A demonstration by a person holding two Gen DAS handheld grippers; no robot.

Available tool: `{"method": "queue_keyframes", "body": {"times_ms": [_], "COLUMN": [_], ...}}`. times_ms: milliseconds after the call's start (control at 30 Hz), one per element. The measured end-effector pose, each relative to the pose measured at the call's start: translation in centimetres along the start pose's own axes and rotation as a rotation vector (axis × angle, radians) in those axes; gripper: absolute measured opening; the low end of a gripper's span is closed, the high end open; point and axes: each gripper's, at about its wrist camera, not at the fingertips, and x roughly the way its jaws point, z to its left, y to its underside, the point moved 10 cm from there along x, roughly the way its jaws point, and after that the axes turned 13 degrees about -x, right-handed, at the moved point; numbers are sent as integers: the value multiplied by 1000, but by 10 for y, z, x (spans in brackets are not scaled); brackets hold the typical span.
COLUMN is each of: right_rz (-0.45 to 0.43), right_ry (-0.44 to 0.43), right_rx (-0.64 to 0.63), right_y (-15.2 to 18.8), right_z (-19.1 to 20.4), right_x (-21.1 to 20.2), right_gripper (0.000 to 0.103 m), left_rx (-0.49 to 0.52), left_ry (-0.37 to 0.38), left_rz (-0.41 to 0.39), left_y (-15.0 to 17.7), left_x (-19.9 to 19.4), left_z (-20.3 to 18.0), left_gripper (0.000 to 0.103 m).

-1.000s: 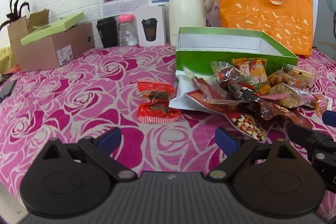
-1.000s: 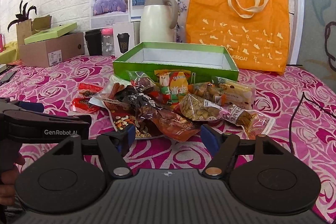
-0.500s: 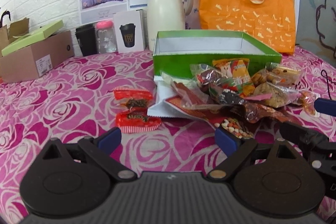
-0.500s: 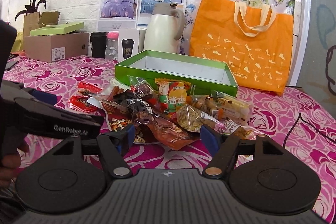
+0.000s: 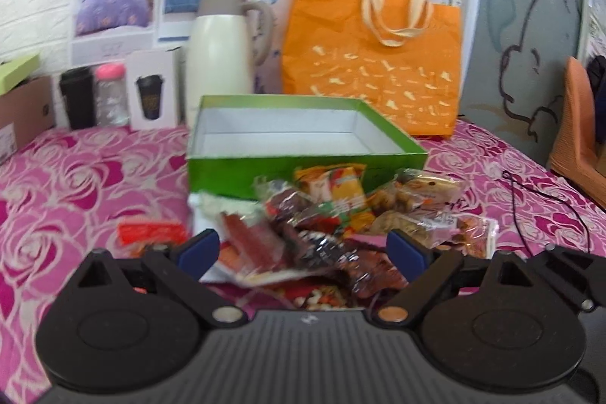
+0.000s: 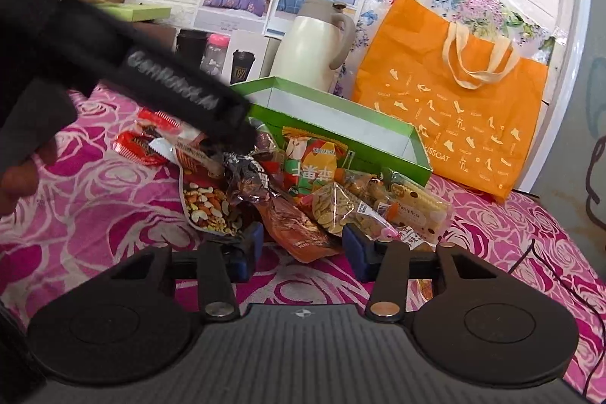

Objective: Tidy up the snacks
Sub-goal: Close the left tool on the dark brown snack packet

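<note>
— Blue pads first: what do the two tools show?

— The right gripper [image 6: 299, 247] has its jaws spread, with nothing between them; the tip of a brown snack packet [image 6: 299, 228] lies on the cloth just ahead of the gap. The left gripper [image 5: 303, 250] is also spread wide and hangs over the near edge of the snack pile [image 5: 341, 214]. In the right wrist view its black body reaches in from the left, its tip down among the foil wrappers, though the blur hides whether it touches any.

— And the snacks themselves?

— Heaped on the pink rose-patterned tablecloth [image 6: 94, 199], just in front of the green box [image 6: 341, 131]. A mixed-nut bag [image 6: 208, 205] sits at the near left, a clear bag of pale seeds [image 6: 337, 207] at the near right, a green and yellow packet [image 6: 310, 161] leaning against the box wall. Two red-wrapped sweets [image 6: 140, 142] lie to the left, slightly apart from the heap.

— Inside the box?

— White lining shows, no packets in it.

— Behind it?

— A cream thermos jug [image 6: 314, 44] and an orange tote bag [image 6: 450, 108] stand against the wall.
</note>
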Motion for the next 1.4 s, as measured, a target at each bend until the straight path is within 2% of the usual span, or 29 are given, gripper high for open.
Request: {"method": "queue_keyframes", "body": {"times_ms": [67, 133, 167, 200, 233, 267, 300, 333, 400, 500, 567, 600, 633, 667, 700, 733, 800, 933, 1167, 1400], "right_rz": [-11, -19, -19, -18, -16, -13, -8, -4, 4, 12, 21, 28, 35, 47, 66, 75, 85, 81, 45, -13], "right_ry": [5, 10, 11, 7, 2, -7, -18, -22, -21, -8, 6, 10, 9, 18, 35, 53, 73, 80, 67, 54], "right_rx": [-20, -41, -47, -49, -51, -52, -56, -62, -87, -121, -145, -154, -161, -169, -183, -199, -218, -236, -229, -222], "right_y": [-1, -2, -1, -1, 0, 0, 1, 1, 3, 5, 5, 5, 6, 8, 10, 12, 16, 17, 11, -5], "right_z": [1, 2, 2, 3, 4, 5, 6, 7, 10, 13, 14, 14, 15, 14, 14, 14, 13, 13, 17, 16], "right_x": [1, 3, 5, 7, 9, 12, 15, 17, 20, 25, 29, 30, 32, 34, 36, 38, 38, 34, 8, -15], "right_gripper": [77, 77, 77, 74, 64, 60, 50, 45, 45, 45, 45, 41, 39, 34, 33, 32, 30, 28, 26, 24], "left_rx": [-6, -20, -29, -39, -46, -51, -57, -59, -49, -28, -9, -16, -23, -20, -23, -24, -37, -80, -62, -53], "left_ry": [42, 72, 82, 74, 53, 39, 28, 14, 7, -9, -9, 8, 29, 24, 29, 29, 24, 16, 4, -16], "left_rz": [28, 65, 91, 111, 124, 136, 145, 150, 165, 185, 203, 223, 237, 250, 251, 251, 250, 236, 198, 139], "left_y": [-2, 0, 3, 5, 7, 10, 12, 14, 15, 15, 18, 21, 24, 26, 27, 27, 28, 26, 20, 11], "left_x": [9, 18, 23, 27, 30, 32, 34, 35, 38, 42, 49, 51, 53, 54, 54, 54, 53, 49, 25, -15], "left_z": [-5, -9, -10, -9, -7, -4, -2, 1, 3, 2, -1, -4, -7, -9, -10, -10, -6, 0, -9, -15], "left_gripper": [85, 72, 69, 68, 67, 66, 66, 66, 67, 84, 84, 77, 45, 40, 34, 24, 14, 12, 12, 13]}}
